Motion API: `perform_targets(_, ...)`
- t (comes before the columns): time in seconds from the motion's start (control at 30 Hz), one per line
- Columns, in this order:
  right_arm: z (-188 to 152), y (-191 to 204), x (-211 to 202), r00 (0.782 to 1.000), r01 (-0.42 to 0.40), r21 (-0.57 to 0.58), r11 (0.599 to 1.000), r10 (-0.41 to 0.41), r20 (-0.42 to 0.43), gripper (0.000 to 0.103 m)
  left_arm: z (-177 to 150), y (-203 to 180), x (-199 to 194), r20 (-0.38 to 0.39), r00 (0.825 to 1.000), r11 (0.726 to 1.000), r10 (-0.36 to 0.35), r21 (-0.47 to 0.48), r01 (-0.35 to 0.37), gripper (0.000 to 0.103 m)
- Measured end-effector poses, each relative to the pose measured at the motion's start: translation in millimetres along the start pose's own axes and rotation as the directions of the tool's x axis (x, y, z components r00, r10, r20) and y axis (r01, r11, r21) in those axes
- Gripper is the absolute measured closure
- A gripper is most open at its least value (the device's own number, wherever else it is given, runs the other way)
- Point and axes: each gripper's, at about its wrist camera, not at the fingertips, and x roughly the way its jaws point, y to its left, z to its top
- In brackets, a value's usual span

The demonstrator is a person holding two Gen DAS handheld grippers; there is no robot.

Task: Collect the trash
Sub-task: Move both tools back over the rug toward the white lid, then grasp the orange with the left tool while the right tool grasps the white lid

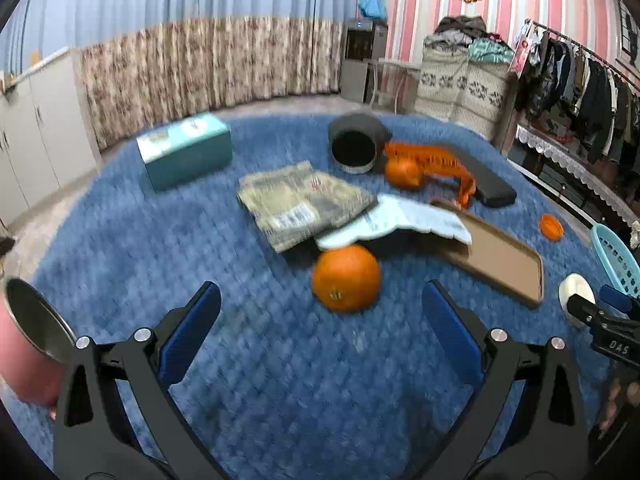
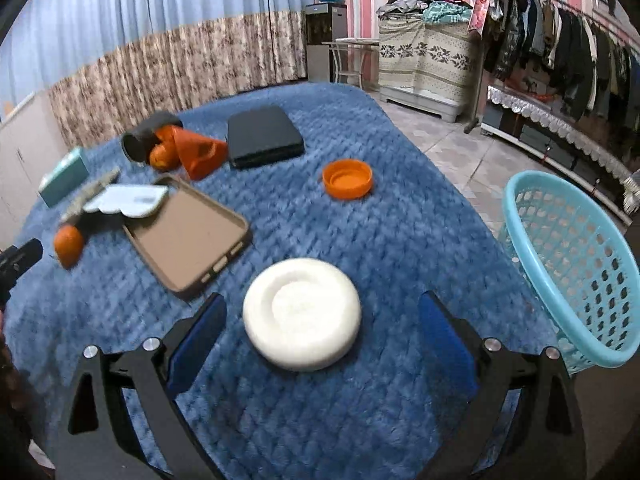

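Blue blanket (image 2: 400,240): both hand-held grippers, left (image 1: 320,312) & right (image 2: 322,320), spread wide, empty.

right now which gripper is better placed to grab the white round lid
Right. The right gripper is open with the white lid between its fingers, beside the basket. The left gripper faces an orange.

Motion blur is smearing the print on the folded newspaper (image 1: 298,204), leaving it unreadable. The white sheet (image 1: 400,222) is covering one end of the brown phone case (image 1: 496,256). The frame edge is cutting off the turquoise basket (image 1: 616,258) in the left wrist view, where the white disc (image 1: 576,294) is sitting partly behind the right gripper (image 1: 608,312). A blurred metal lid (image 1: 34,318) is showing only partly at the left edge.
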Motion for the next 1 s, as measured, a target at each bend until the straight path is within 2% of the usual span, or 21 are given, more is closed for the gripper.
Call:
perform_targets(0.07, -1.7, 1.7, 0.8, 1.000, 0.003, -0.012, 1.000, -0.003, -0.009, 0.014, -1.9, -1.0, 4.9, -0.022, 1.000, 1.000, 0.003, -0.007, -0.004, 0.006)
perform_targets(0.13, -1.9, 2.2, 4.7, 1.000, -0.012, -0.017, 1.000, 0.011, -0.026, 0.033, -0.9, -2.5, 10.2, -0.036, 0.999, 1.000, 0.017, -0.005, -0.017, 0.006)
perform_targets(0.23, -2.3, 0.7, 6.3, 0.999, -0.032, -0.006, 0.999, 0.032, -0.024, 0.041, 3.0, -4.4, 17.1, -0.053, 0.998, 1.000, 0.019, -0.010, -0.019, 0.008)
perform_targets(0.4, -1.4, -4.4, 8.5, 0.998, -0.066, 0.027, 0.997, 0.066, -0.016, 0.042, 11.8, -12.3, 29.9, -0.067, 0.998, 1.000, 0.023, 0.005, -0.023, 0.013)
perform_targets(0.5, -1.2, -4.1, 9.6, 0.997, -0.074, 0.032, 0.997, 0.074, -0.015, 0.042, 14.4, -17.3, 45.1, -0.126, 0.992, 1.000, 0.007, 0.022, -0.004, 0.028)
perform_targets(0.53, -0.8, -3.5, 10.3, 0.997, -0.075, 0.033, 0.997, 0.075, -0.015, 0.042, 13.8, -17.8, 49.6, -0.147, 0.989, 1.000, 0.002, 0.022, 0.001, 0.040)
perform_targets(0.57, -0.7, -3.5, 10.3, 0.997, -0.077, 0.034, 0.996, 0.077, -0.014, 0.042, 12.9, -17.8, 53.6, -0.167, 0.986, 1.000, 0.000, 0.022, 0.004, 0.045)
perform_targets(0.63, -0.6, -3.2, 10.3, 0.997, -0.079, 0.036, 0.996, 0.080, -0.013, 0.042, 12.3, -17.2, 54.0, -0.163, 0.987, 1.000, -0.001, 0.013, 0.003, 0.046)
perform_targets(0.77, -0.4, -3.0, 10.5, 0.997, -0.081, 0.036, 0.996, 0.081, -0.012, 0.042, 11.1, -17.4, 51.1, -0.151, 0.988, 1.000, -0.013, 0.012, 0.015, 0.059)
perform_targets(1.0, 0.7, -8.8, 4.8, 0.995, -0.099, 0.056, 0.994, 0.098, 0.020, 0.042, 13.8, -17.2, 34.1, -0.107, 0.994, 1.000, -0.011, 0.006, 0.012, 0.065)
